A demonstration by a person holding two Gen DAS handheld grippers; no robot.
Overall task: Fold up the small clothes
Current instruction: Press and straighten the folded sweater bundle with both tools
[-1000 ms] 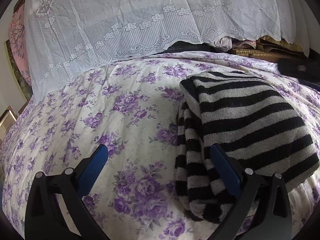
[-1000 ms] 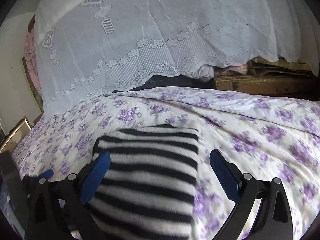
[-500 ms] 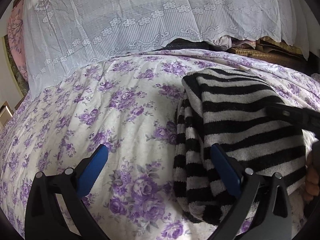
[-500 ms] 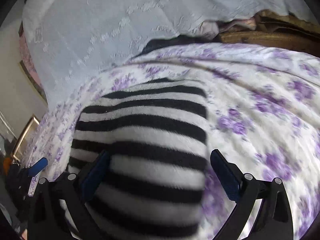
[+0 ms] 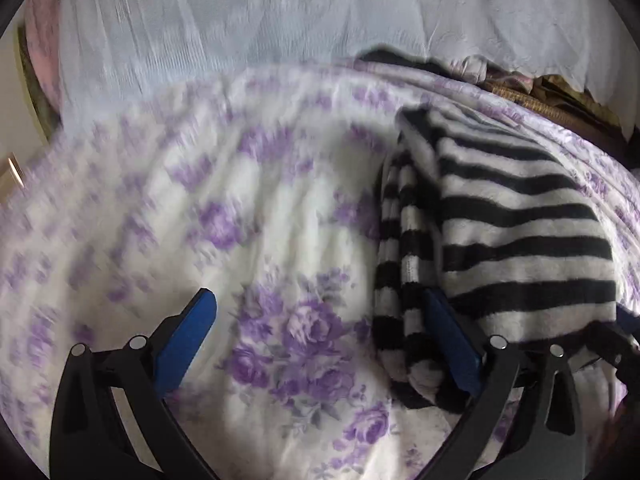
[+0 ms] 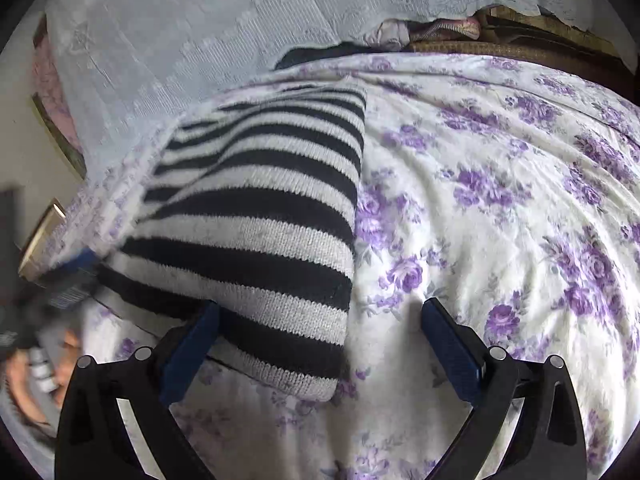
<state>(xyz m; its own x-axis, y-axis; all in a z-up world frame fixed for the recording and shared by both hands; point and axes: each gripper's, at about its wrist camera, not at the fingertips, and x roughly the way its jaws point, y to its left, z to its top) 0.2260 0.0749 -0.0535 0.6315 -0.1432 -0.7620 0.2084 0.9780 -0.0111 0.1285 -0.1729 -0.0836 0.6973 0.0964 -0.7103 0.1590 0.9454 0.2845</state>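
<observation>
A folded black-and-white striped knit garment [image 5: 512, 232] lies on a bed with a purple floral cover [image 5: 248, 240]. My left gripper [image 5: 320, 320] is open, low over the cover, its right finger against the garment's left edge. In the right wrist view the garment [image 6: 256, 224] fills the left centre. My right gripper [image 6: 320, 320] is open, its left finger at the garment's near edge and its right finger over bare cover [image 6: 500, 208]. The left gripper shows blurred at the far left of that view [image 6: 60, 288].
A white lace cloth [image 6: 192, 40] hangs along the back of the bed. Under it at the back right sit bundled clothes [image 6: 404, 32] and a woven brown basket [image 6: 480, 46]. A wall and a frame [image 6: 40, 240] lie to the left.
Both grippers have moved down and closer to the garment. The right gripper swung right, so the garment now sits left in its view. The left view is motion-blurred.
</observation>
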